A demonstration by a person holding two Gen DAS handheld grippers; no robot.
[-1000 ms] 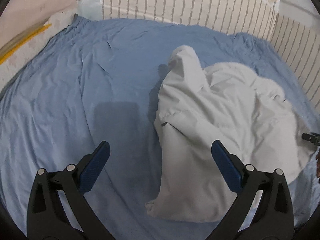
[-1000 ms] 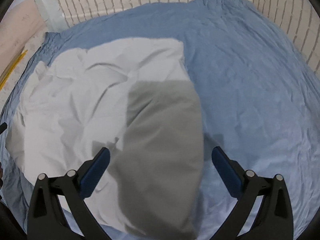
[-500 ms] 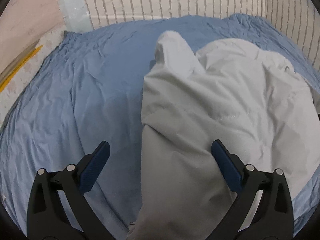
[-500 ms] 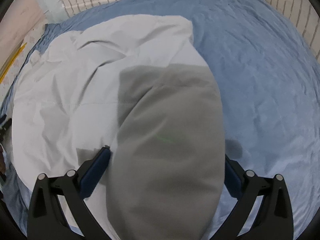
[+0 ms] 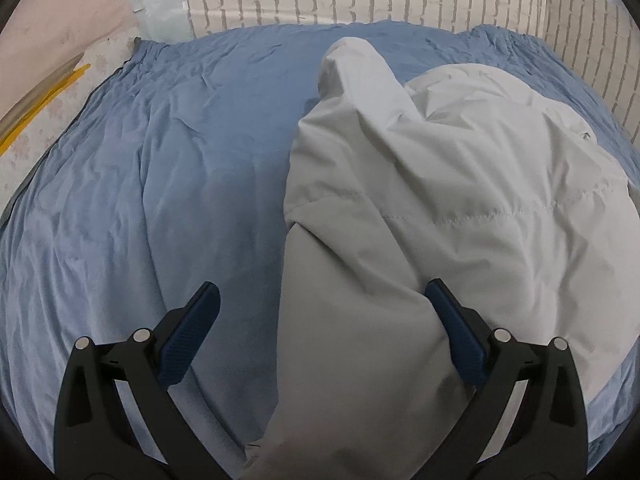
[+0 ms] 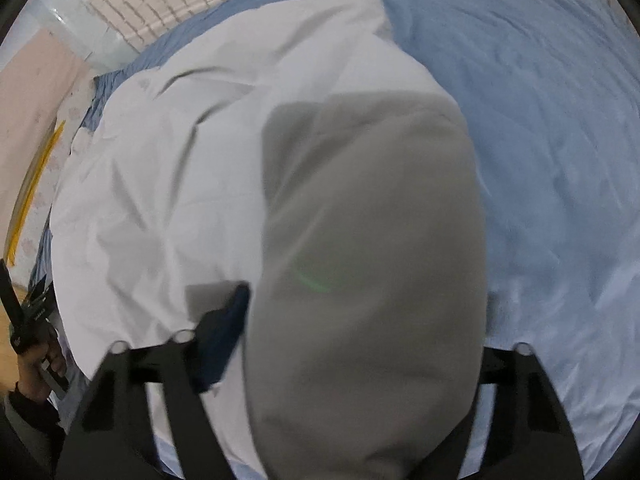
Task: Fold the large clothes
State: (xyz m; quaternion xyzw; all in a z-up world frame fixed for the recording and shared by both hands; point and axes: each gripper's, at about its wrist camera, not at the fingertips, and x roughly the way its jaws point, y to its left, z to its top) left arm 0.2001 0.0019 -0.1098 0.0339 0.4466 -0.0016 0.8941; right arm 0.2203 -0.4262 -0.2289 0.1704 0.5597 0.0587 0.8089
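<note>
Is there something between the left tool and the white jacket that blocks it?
Nothing visible blocks it. The left tool is open, and the white jacket on the blue sheet already reaches between its fingers. Only bare sheet lies beside the jacket's edge.

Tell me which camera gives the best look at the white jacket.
The left wrist view: it shows the jacket sharp, with its seams and an upright fold, spread on the blue sheet. The right wrist view shows it blurred, a grey part filling the foreground.
</note>
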